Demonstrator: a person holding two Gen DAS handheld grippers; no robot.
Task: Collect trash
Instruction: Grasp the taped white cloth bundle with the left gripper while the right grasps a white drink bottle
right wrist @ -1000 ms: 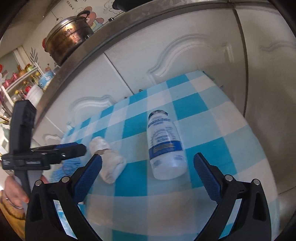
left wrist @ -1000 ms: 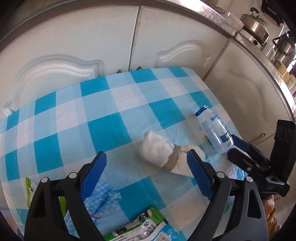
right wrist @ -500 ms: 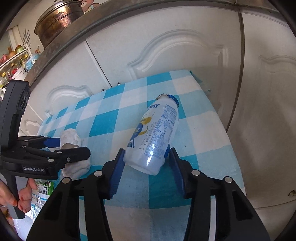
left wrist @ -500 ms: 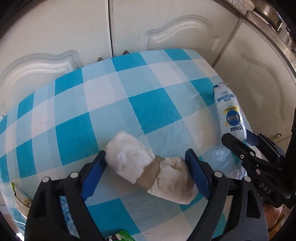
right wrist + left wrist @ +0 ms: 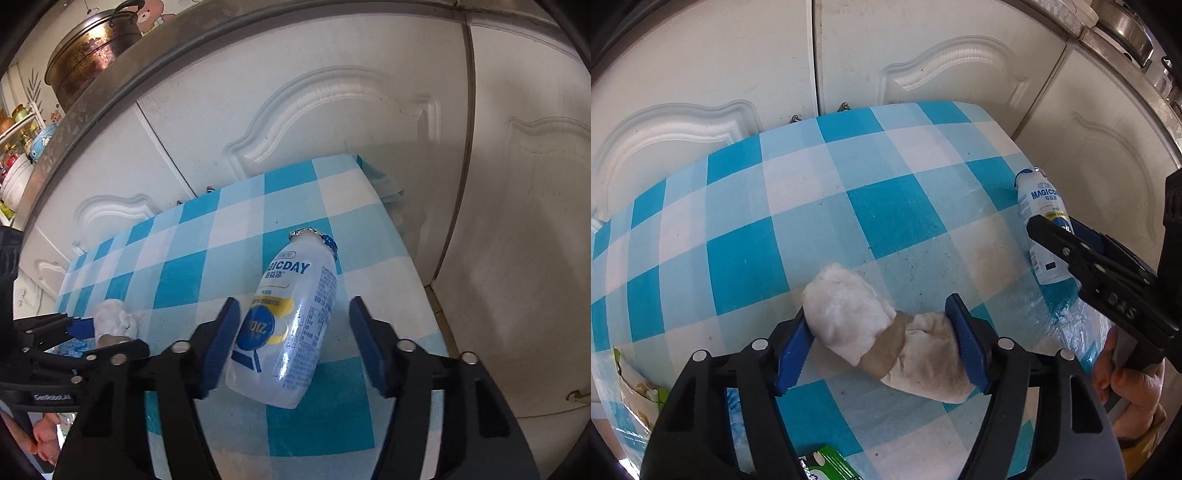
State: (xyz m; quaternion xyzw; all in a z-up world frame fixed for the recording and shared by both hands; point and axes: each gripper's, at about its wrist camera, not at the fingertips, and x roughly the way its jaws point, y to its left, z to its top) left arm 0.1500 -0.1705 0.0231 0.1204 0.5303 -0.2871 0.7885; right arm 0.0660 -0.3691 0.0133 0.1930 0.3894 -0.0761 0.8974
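A white wad of tissue (image 5: 849,317) bound with a brown band lies on the blue checked tablecloth (image 5: 894,218). My left gripper (image 5: 879,343) points steeply down over it. Its jaws are closing, and both blue pads press on the wad's ends. A white MAGICDAY bottle (image 5: 291,317) lies on its side near the table's right edge, neck pointing away. My right gripper (image 5: 293,343) straddles its lower half. The left pad (image 5: 221,343) rests against the bottle, while a strip of cloth shows between the bottle and the other pad. The left wrist view has the bottle (image 5: 1043,206) under the right gripper (image 5: 1089,258).
White cabinet doors (image 5: 701,74) stand right behind the table. A green packet (image 5: 827,461) and a wrapper (image 5: 631,384) lie at the near edge. A person's hand (image 5: 1134,384) holds the right gripper's handle. A metal pot (image 5: 92,48) sits on the counter above.
The left gripper came forward and down over the wad, and its jaws narrowed onto it. The right gripper's jaws closed in around the bottle, which rolled label-up; a gap now shows at one pad.
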